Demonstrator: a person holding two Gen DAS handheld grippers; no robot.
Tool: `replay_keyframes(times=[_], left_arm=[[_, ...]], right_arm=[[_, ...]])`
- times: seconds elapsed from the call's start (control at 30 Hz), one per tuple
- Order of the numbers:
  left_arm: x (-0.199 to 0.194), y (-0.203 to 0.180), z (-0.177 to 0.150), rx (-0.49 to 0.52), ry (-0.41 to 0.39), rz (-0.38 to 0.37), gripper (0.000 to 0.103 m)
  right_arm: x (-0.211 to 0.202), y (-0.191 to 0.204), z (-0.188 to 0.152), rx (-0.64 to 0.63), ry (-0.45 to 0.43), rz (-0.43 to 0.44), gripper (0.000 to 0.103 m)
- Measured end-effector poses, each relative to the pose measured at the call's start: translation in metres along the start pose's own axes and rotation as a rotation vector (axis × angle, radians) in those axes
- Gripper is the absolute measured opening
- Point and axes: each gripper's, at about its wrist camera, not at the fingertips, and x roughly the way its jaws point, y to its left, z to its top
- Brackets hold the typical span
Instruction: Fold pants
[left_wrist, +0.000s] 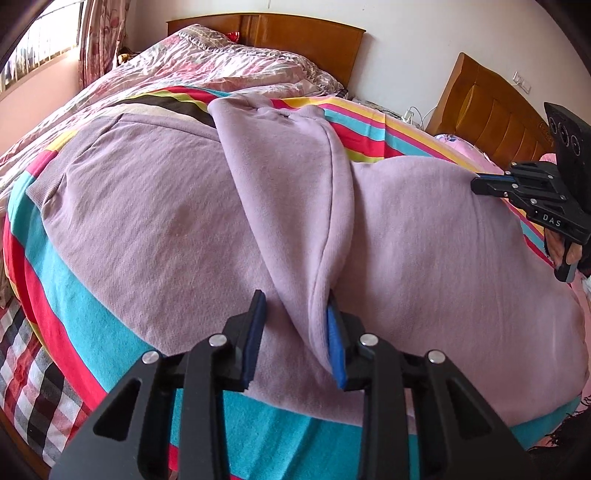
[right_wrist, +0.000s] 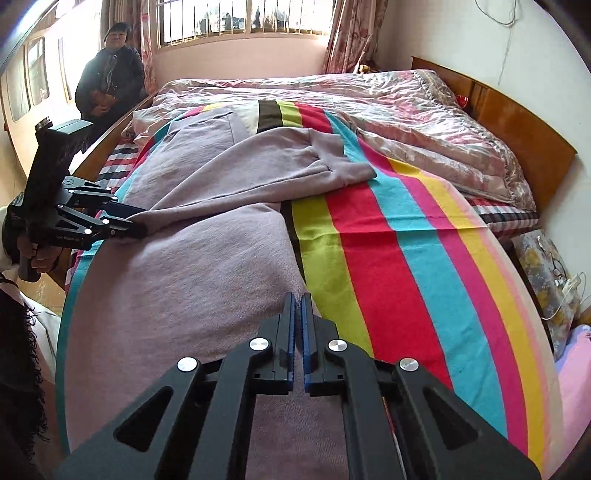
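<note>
- The lilac pants (left_wrist: 155, 206) lie spread across a striped blanket (right_wrist: 388, 251) on the bed, one leg thrown over the rest so that a long raised fold runs down the middle toward the left gripper (left_wrist: 297, 332).
- The left gripper's fingers stand at a narrow gap with the near end of that fold between them; the blue pad (left_wrist: 337, 343) of one finger touches the fold's edge, while the other finger stands just beside the cloth, so a firm pinch cannot be confirmed from its own view.
- In the right wrist view the left gripper (right_wrist: 142, 225) has its tips against the pointed end of the folded leg, where the cloth draws to a peak.
- The right gripper (right_wrist: 298, 306) has its fingers pressed together, only a hairline slit between the blue pads, and nothing is seen between them; its tips sit at the edge of the pants, where the lilac cloth meets the blanket's dark and green stripes.
- From the left wrist view the right gripper (left_wrist: 480, 183) rests its closed tips on the far side of the pants.
- A person (right_wrist: 109, 70) in a dark jacket stands beyond the bed, well apart from both grippers.
</note>
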Motion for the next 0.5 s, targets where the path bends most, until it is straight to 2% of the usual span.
replay_keyframes(times=[0.1, 0.13, 0.17, 0.2, 0.23, 0.27, 0.33, 0.37, 0.4, 0.43, 0.5], left_arm=[[-0.002, 0.001, -0.003, 0.004, -0.014, -0.005, 0.033], [-0.002, 0.002, -0.004, -0.002, -0.019, -0.01, 0.033], [-0.003, 0.004, -0.005, -0.007, -0.026, -0.017, 0.033], [-0.004, 0.005, -0.006, -0.009, -0.032, -0.025, 0.034], [-0.005, 0.006, -0.007, -0.008, -0.034, -0.032, 0.034], [-0.006, 0.008, -0.007, -0.012, -0.035, -0.042, 0.036], [-0.009, 0.013, -0.008, -0.036, -0.04, -0.083, 0.043], [-0.011, 0.016, -0.008, -0.052, -0.041, -0.094, 0.055], [-0.015, 0.019, -0.009, -0.069, -0.048, -0.083, 0.074], [-0.02, 0.023, -0.009, -0.081, -0.073, -0.067, 0.08], [-0.031, 0.03, -0.01, -0.091, -0.131, -0.056, 0.082]], right_arm=[[0.03, -0.003, -0.008, 0.026, 0.084, -0.038, 0.004], [0.037, -0.005, -0.011, 0.049, 0.086, -0.038, 0.011], [0.037, -0.007, -0.014, 0.075, 0.055, -0.027, 0.023], [0.038, -0.011, -0.014, 0.103, 0.075, -0.033, 0.046], [0.039, -0.015, -0.014, 0.132, 0.105, -0.052, 0.056], [0.037, -0.019, -0.013, 0.164, 0.116, -0.051, 0.06], [0.023, -0.027, -0.005, 0.239, 0.063, -0.009, 0.06], [0.017, -0.032, 0.002, 0.288, 0.023, 0.016, 0.06], [0.015, -0.037, 0.011, 0.345, -0.006, 0.046, 0.06], [0.019, -0.043, 0.021, 0.404, -0.014, 0.073, 0.06], [0.044, -0.053, 0.043, 0.534, 0.012, 0.123, 0.06]])
